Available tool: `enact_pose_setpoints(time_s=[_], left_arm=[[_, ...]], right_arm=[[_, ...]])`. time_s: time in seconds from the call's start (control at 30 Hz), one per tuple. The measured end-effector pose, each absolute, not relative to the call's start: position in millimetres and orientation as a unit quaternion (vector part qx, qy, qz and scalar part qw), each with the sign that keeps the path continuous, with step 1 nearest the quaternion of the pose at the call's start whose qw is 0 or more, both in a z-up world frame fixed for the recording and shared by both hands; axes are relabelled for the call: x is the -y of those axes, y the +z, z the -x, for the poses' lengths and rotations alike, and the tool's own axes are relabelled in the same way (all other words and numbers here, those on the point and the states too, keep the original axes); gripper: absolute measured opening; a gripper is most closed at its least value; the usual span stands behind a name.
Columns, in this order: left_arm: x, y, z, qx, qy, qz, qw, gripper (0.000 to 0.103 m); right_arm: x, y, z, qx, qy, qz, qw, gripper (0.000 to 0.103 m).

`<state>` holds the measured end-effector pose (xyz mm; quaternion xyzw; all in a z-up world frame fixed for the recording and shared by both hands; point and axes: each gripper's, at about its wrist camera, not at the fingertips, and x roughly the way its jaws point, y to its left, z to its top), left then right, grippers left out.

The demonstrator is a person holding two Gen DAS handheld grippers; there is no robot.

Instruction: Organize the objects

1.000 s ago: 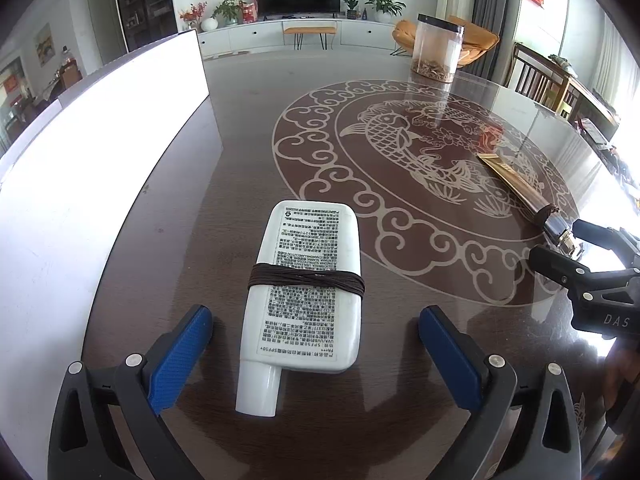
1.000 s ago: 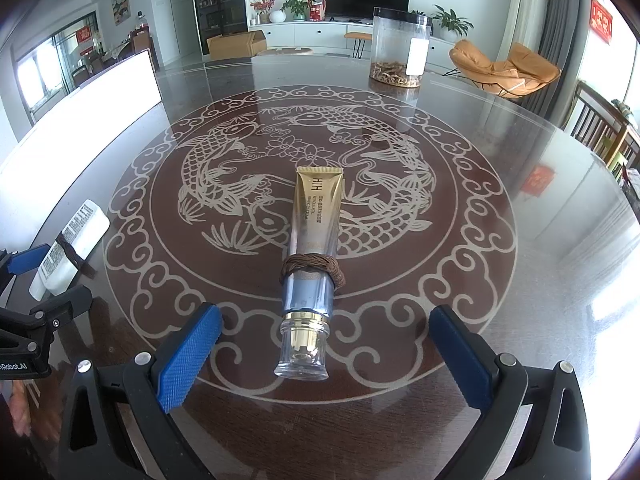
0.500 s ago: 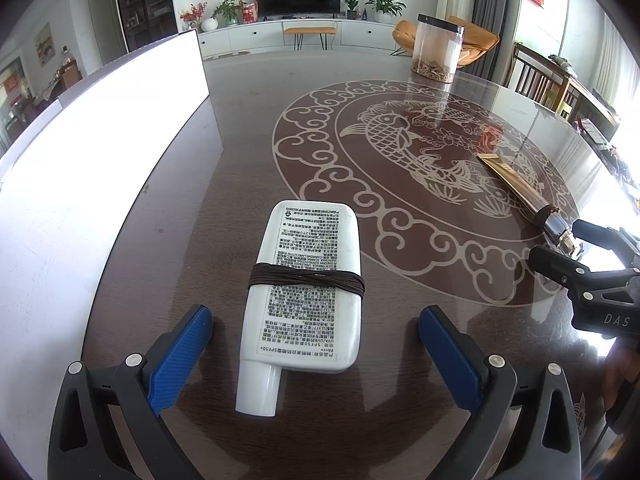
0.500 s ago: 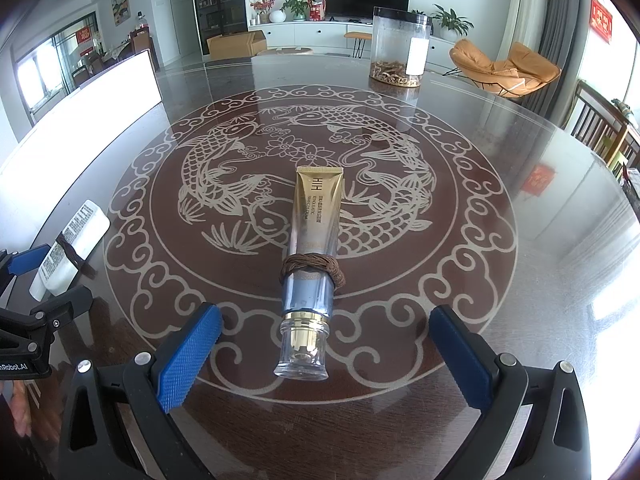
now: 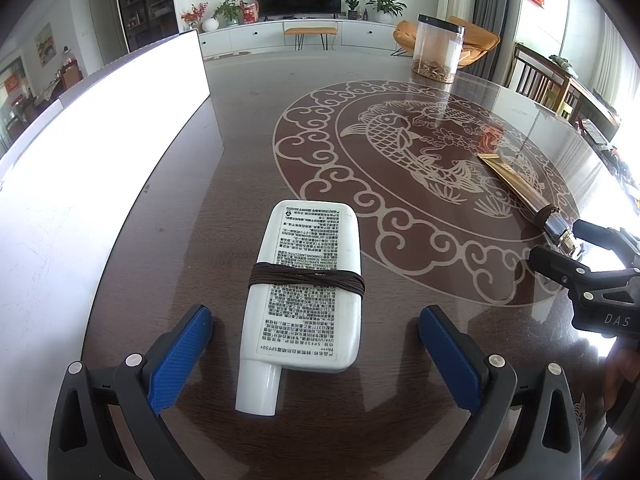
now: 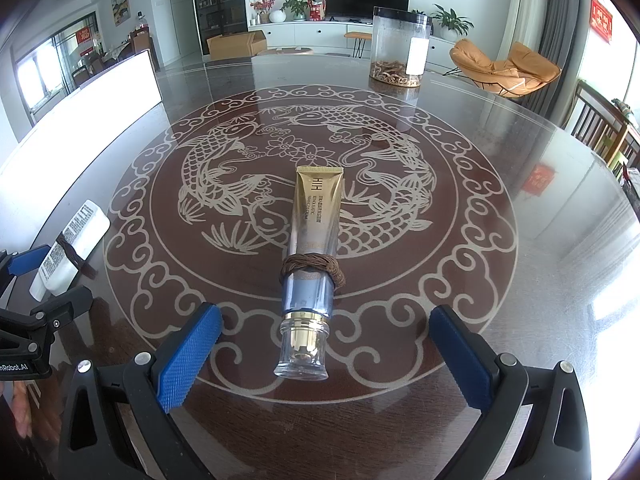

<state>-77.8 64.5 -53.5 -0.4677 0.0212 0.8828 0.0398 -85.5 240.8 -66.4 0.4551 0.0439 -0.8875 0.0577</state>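
A flat white bottle [image 5: 306,292] with printed text and a brown cord band lies on the dark table, cap toward me. My left gripper [image 5: 316,340] is open, its blue pads on either side of the bottle's cap end without touching. A gold and silver cosmetic tube [image 6: 314,248] with a brown cord ring and a clear cap lies on the fish pattern. My right gripper [image 6: 326,344] is open with the tube's cap between its pads, apart from both. The white bottle [image 6: 72,248] also shows at the left of the right wrist view, and the tube [image 5: 520,192] at the right of the left wrist view.
A clear jar [image 6: 400,48] with a black lid and brown bits inside stands at the table's far side. A long white board [image 5: 92,152] runs along the table's left edge. Chairs [image 6: 604,136] stand beyond the right edge.
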Motion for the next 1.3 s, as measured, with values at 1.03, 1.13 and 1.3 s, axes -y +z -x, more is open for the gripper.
enact_pose_setpoints(time_s=[1.03, 1.13, 1.3], left_arm=[[-47, -48, 97, -0.034, 0.846, 0.526, 0.073, 0.103], [-49, -42, 102, -0.041, 0.847, 0.525, 0.07, 0.079], [-58, -37, 94, -0.064, 0.861, 0.499, 0.077, 0.051]], right_arm=[[-244, -56, 140, -0.021, -0.807, -0.58, 0.108, 0.096], [-233, -55, 155, -0.044, -0.793, -0.597, 0.109, 0.082], [-222, -51, 159, -0.084, -0.787, -0.601, 0.11, 0.026]])
